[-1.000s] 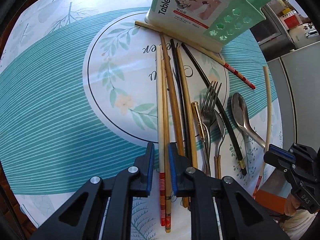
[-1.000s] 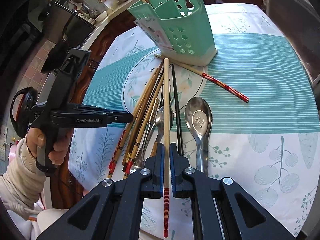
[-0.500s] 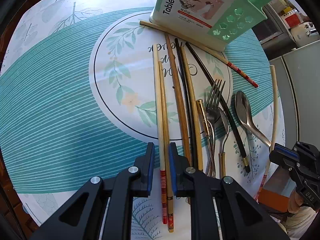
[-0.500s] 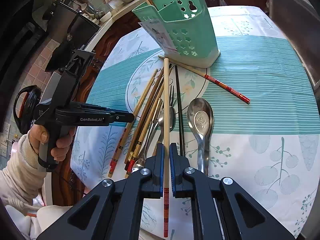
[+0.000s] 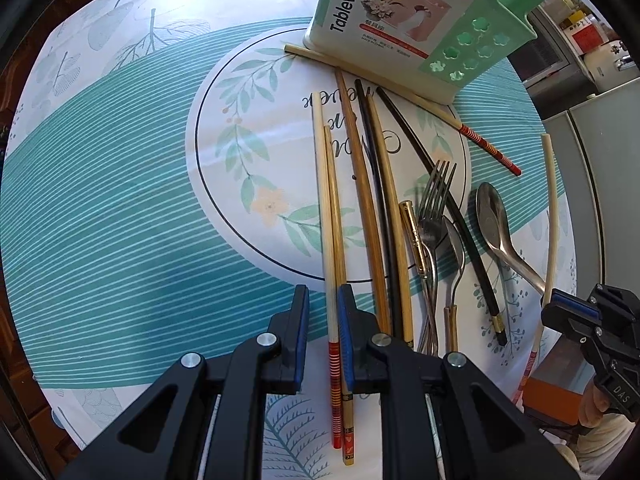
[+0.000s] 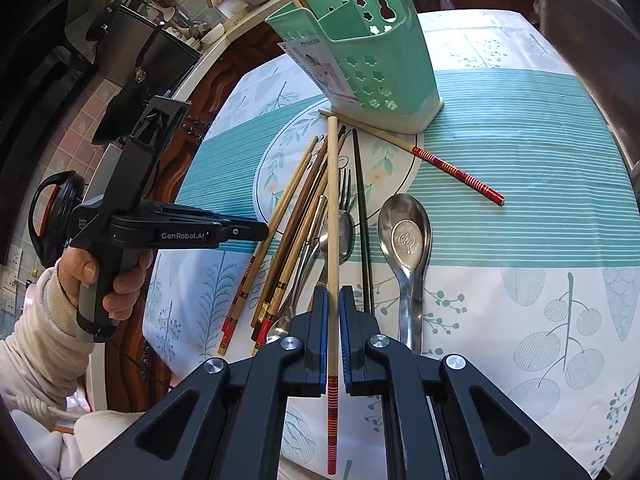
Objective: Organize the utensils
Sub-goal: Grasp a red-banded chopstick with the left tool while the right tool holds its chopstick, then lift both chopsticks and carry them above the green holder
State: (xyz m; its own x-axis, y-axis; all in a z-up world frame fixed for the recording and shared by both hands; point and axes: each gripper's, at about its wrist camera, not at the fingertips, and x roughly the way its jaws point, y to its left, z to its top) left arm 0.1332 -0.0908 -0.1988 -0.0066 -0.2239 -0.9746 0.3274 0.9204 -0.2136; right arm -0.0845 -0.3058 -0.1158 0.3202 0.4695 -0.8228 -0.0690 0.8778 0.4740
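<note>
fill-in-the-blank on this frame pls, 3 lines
The right tongs are shut on a pale chopstick whose handle end has ___ stripes.
The left tongs, above the chopsticks on the table, are ___.
The large spoon lies with its bowl facing ___.

Missing words: red; open; up

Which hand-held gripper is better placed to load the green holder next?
Right: the right hand-held gripper already grips a chopstick aimed at the green holder; the left hand-held gripper is open over tabletop chopsticks.
</note>
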